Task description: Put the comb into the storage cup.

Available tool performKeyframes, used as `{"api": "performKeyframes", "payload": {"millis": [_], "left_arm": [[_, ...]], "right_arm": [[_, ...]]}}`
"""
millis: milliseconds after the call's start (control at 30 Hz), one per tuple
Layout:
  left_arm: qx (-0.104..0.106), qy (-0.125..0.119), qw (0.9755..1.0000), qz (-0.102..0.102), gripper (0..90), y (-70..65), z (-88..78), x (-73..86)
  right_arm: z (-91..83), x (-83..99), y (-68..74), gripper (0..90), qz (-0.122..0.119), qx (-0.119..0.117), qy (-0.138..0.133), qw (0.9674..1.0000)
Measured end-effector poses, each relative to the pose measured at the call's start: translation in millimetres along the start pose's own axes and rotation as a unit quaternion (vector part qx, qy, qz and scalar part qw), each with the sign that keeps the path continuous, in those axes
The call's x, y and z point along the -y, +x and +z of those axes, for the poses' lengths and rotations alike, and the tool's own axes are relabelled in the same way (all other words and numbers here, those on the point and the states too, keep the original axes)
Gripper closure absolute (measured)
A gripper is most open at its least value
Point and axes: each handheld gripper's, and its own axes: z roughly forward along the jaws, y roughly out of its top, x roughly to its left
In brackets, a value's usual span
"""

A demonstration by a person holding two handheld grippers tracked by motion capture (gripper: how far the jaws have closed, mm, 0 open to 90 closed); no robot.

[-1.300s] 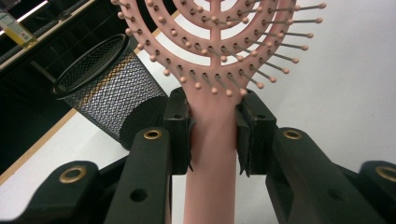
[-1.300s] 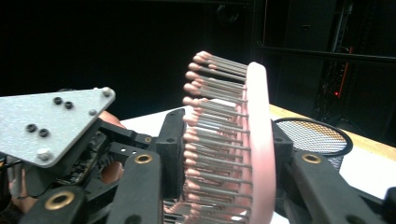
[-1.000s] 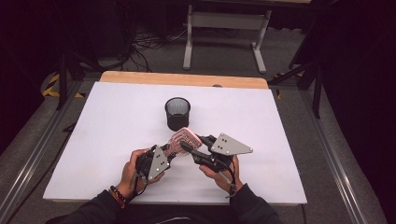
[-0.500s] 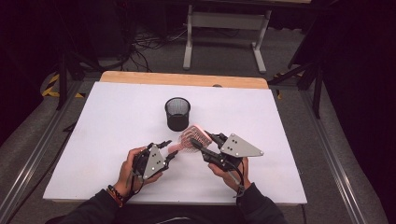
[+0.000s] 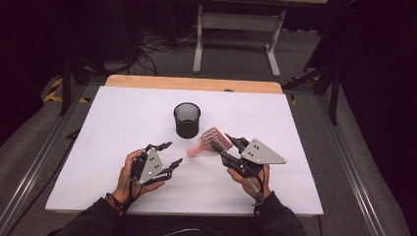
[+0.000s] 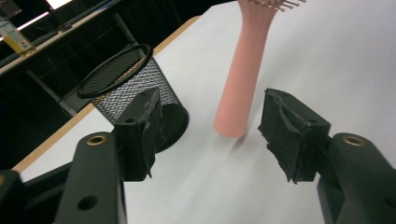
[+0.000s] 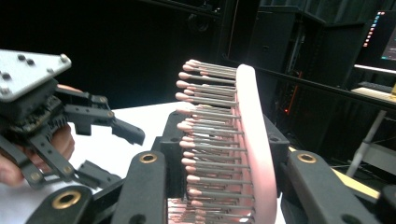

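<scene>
The pink hairbrush [image 5: 212,141] is pinched at its bristled head by the right claw [image 5: 227,147] and is held above the worktop [image 5: 98,128], just in front of the black mesh cup [image 5: 187,119]. The left claw [image 5: 171,153] has just been opening; it is spread, nothing between its jaws. Likely the handover is done, and placing in the cup is left. The brush's long axis lies nearly level, its handle pointing toward the left claw.

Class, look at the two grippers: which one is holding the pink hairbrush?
The right gripper, clamped on the brush head. The left gripper, jaws just opening, stands empty, apart from the handle.
</scene>
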Motion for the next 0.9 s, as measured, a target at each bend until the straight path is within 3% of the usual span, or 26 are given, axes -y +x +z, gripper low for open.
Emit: {"api": "performKeyframes", "payload": {"millis": [67,200,300,467,700,800,900], "left_arm": [[0.0,0.0,1.0,-0.008,33.3,3.9,-2.4,1.6],[-0.011,-0.001,0.9999,-0.004,26.7,11.1,-9.2,5.0],[-0.01,-0.003,0.9998,-0.018,23.3,17.0,-13.9,9.4],[0.007,-0.001,0.9994,-0.033,16.8,23.2,-21.6,18.5],[0.01,0.009,0.9987,-0.05,9.8,34.9,-34.6,32.4],[0.019,0.003,0.9976,-0.067,9.5,39.8,-39.8,37.0],[0.019,-0.003,0.9976,-0.067,8.4,43.2,-46.3,41.3]], "right_arm": [[-1.2,0.4,-2.2,63.2,0.0,0.006,0.002,1.0],[-3.1,0.4,-5.5,63.2,0.001,0.012,0.0,0.9999],[-3.8,0.2,-6.1,63.2,0.002,0.014,-0.001,0.9999],[-6.1,-0.1,-8.9,63.2,0.002,0.025,-0.002,0.9997],[-9.5,-2.0,-12.9,63.2,0.002,0.036,-0.006,0.9993],[-11.7,-3.2,-15.4,63.2,0.003,0.041,-0.008,0.9991],[-14.3,-4.6,-18.1,63.1,0.005,0.045,-0.013,0.9989]]}}
